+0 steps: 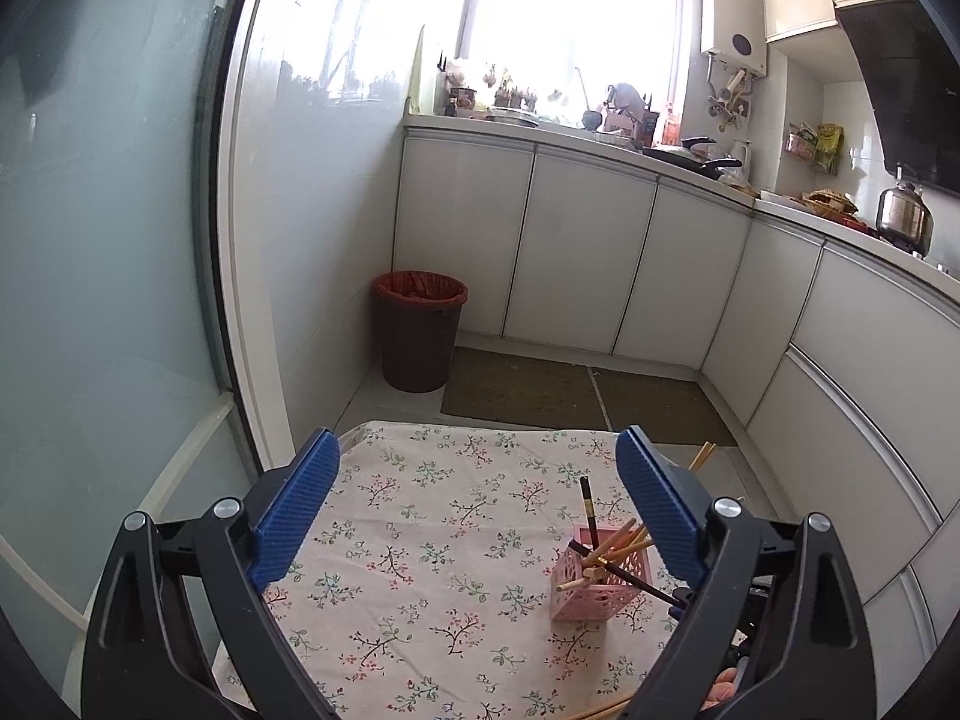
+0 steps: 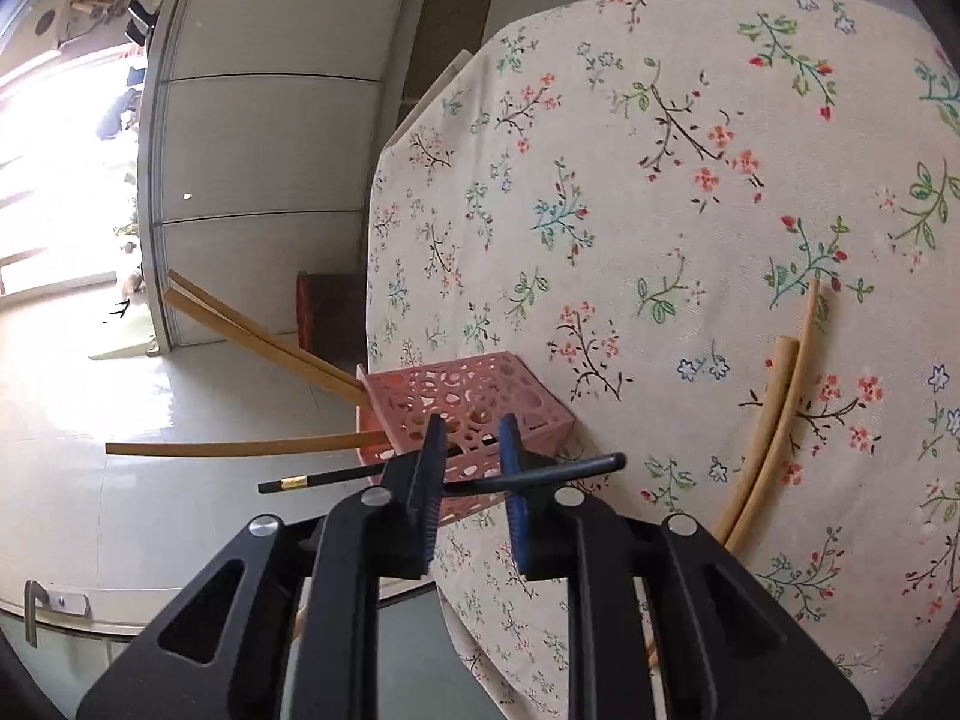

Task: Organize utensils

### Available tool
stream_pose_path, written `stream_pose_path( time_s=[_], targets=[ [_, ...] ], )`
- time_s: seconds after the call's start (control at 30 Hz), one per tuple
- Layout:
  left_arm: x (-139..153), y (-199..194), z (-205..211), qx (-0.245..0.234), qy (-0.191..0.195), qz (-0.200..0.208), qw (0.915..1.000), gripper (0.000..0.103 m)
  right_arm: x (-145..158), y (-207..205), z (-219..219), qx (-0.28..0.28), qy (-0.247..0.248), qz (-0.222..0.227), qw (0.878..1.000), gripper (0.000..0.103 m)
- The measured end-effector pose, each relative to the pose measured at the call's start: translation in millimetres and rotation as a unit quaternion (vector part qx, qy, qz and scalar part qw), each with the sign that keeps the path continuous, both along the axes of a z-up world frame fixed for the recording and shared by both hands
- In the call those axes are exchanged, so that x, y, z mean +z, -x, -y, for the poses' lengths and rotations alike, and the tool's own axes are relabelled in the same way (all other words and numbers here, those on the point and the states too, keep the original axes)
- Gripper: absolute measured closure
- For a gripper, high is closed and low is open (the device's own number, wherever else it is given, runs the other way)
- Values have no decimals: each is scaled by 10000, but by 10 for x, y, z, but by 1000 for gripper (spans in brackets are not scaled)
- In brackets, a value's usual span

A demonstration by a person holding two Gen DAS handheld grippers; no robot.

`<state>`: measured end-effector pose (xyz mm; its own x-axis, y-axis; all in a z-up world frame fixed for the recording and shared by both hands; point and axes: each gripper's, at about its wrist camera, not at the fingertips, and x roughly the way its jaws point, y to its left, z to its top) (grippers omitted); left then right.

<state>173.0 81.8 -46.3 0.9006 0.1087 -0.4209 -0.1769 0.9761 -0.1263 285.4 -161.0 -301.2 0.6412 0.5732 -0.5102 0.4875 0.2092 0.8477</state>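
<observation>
A pink perforated holder (image 1: 591,582) stands on the floral tablecloth (image 1: 432,528) with several wooden chopsticks and a black one in it. My left gripper (image 1: 477,480) is open and empty above the cloth, left of the holder. In the right wrist view my right gripper (image 2: 471,456) is by the holder (image 2: 474,396), and a black chopstick (image 2: 558,471) runs across between its partly closed fingers. Two wooden chopsticks (image 2: 774,420) lie on the cloth to the right.
A dark bin with a red liner (image 1: 418,330) stands on the floor beyond the table. White cabinets (image 1: 576,258) and a cluttered counter run along the back and right. A glass door (image 1: 102,240) is at the left.
</observation>
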Motion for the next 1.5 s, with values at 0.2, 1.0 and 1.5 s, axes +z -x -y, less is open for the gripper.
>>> stream_pose_path(
  time_s=[0.2, 1.0, 1.5],
  targets=[
    [7, 4, -77, 17, 136, -53, 9999, 14, 740, 59, 53, 68, 961, 983, 9905, 97],
    [103, 69, -326, 112, 523, 46, 9986, 14, 2127, -211, -1115, 2174, 5263, 2371, 7871, 98],
    [160, 126, -286, 103, 526, 103, 9985, 12, 1976, -330, -1195, 2343, 5403, 2180, 7782, 53]
  ],
)
